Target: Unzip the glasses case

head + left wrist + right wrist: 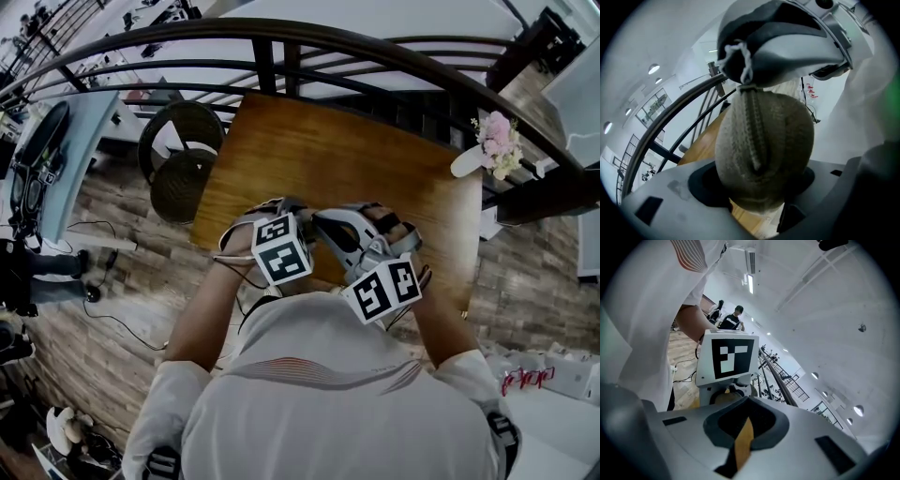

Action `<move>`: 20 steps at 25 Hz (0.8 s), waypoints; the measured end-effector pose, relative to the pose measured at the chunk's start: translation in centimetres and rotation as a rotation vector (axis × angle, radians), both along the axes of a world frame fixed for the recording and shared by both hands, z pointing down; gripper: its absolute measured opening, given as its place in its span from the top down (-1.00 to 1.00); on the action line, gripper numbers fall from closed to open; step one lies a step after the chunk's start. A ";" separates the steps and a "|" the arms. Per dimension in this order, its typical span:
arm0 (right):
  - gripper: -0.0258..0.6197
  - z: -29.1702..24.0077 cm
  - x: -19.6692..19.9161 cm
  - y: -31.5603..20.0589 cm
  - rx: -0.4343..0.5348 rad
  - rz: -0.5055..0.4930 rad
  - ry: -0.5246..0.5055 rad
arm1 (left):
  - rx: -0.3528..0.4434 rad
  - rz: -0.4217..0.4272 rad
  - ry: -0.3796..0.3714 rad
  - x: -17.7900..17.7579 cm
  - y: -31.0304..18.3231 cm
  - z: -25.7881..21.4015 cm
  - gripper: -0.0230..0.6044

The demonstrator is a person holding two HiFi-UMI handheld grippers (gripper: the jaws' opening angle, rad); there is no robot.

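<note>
The glasses case (764,154) is a grey-brown fabric pouch with a zipper (752,126) running down its middle. In the left gripper view it stands between the jaws of my left gripper (759,187), which press on its sides. My right gripper (740,61) reaches in from above, shut on the white cord of the zipper pull (745,63) at the case's far end. In the head view both grippers, left (281,239) and right (323,225), are held close to my chest over the wooden table (375,159). The right gripper view shows its jaws (745,427) closed, with the left gripper's marker cube (729,357) just ahead.
A dark curved railing (281,37) runs behind the table. Two round woven stools (183,159) stand at its left, and a white vase with pink flowers (492,145) at its far right corner. People stand in the distance (733,317).
</note>
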State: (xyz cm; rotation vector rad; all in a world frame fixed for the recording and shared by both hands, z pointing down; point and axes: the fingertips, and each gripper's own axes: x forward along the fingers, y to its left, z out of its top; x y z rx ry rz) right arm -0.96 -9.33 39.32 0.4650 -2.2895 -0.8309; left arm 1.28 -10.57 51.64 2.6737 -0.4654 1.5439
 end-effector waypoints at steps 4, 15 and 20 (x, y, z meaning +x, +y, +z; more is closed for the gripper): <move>0.68 -0.3 0.7 -1.1 -0.031 0.058 -0.022 | 0.014 -0.056 0.137 1.0 -0.8 -0.9 0.01; 0.64 -4.5 7.6 -6.6 -0.109 0.398 -0.332 | 0.198 -0.425 0.668 -1.6 -6.3 -9.4 0.01; 0.76 -5.8 11.7 -8.6 -0.163 0.564 -0.548 | 0.350 -0.606 0.854 -6.2 -7.8 -14.7 0.01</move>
